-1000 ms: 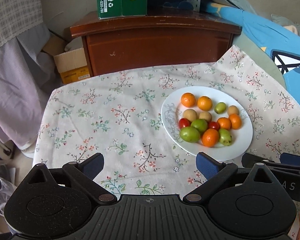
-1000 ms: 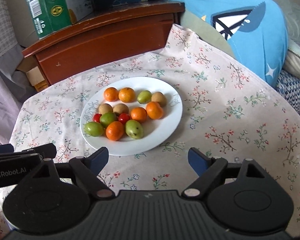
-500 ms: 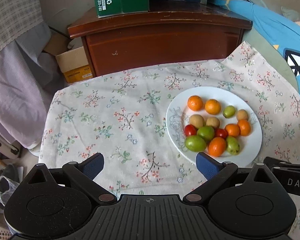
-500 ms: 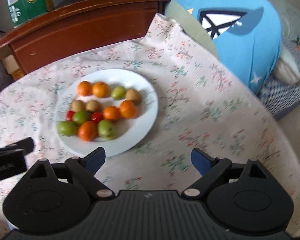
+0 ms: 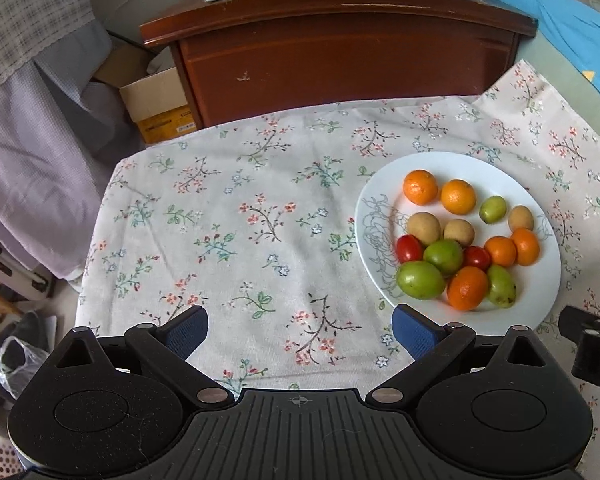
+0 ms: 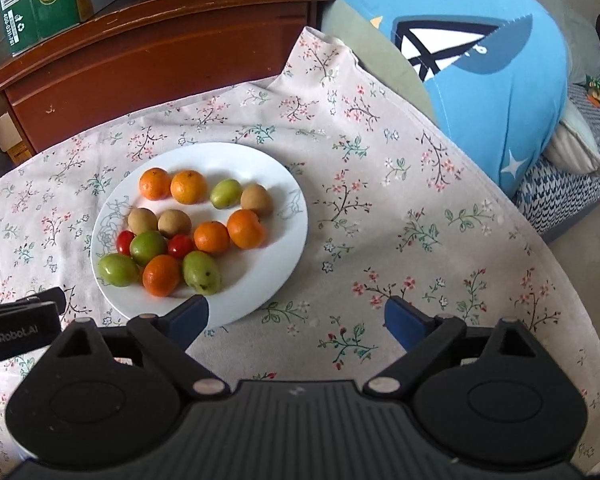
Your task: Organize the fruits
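Observation:
A white plate (image 5: 464,164) on the floral tablecloth (image 5: 260,208) holds several small fruits: oranges (image 5: 420,187), green fruits (image 5: 420,280), red cherry tomatoes (image 5: 409,248) and brown round fruits (image 5: 423,227). My left gripper (image 5: 300,330) hangs open over bare cloth, its right finger close to the plate's near-left rim, nothing between the fingers. In the right wrist view the plate (image 6: 276,256) lies left of centre. My right gripper (image 6: 298,318) is open and empty, its left finger over the plate's near rim, beside a green fruit (image 6: 201,272).
A dark wooden cabinet (image 5: 340,48) stands behind the table with a green carton (image 6: 32,0) on top. A blue cushion (image 6: 480,60) lies at the table's right. A cardboard box (image 5: 156,100) and purple cloth (image 5: 32,152) sit left. Each gripper's body shows at the other view's edge.
In the left wrist view the plate has slid right as that gripper moved left and tilted down. In the right wrist view the plate has drifted left and the fingers stand slightly wider.

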The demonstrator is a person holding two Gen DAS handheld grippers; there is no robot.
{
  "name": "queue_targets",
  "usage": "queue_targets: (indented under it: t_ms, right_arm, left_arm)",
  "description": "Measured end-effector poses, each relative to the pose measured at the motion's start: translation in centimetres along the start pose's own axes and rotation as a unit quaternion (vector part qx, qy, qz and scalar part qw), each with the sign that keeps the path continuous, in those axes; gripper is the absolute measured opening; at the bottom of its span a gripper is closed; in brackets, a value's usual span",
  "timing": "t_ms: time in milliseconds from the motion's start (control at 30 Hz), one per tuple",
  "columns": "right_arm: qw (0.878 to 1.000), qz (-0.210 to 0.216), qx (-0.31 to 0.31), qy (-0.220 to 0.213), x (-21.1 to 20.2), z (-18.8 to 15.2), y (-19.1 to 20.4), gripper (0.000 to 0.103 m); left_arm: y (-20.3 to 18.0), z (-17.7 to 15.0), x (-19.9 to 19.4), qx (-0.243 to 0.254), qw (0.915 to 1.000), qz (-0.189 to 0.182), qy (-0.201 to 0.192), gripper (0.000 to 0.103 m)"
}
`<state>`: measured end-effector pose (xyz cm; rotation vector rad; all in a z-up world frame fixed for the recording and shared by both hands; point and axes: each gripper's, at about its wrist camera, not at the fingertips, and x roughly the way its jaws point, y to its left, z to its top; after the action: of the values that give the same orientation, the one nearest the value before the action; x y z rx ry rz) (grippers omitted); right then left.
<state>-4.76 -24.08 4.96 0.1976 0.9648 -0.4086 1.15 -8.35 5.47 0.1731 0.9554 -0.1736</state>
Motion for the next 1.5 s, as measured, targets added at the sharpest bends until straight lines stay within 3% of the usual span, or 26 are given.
queue_targets:
  t_ms: [1500]
  right_arm:
    - [0.998, 0.015, -0.045, -0.031, 0.2, -0.5, 1.3, 0.095]
  left_arm:
    - [-0.2, -0.6, -0.6, 0.012, 0.9999, 0.0, -0.011, 0.1]
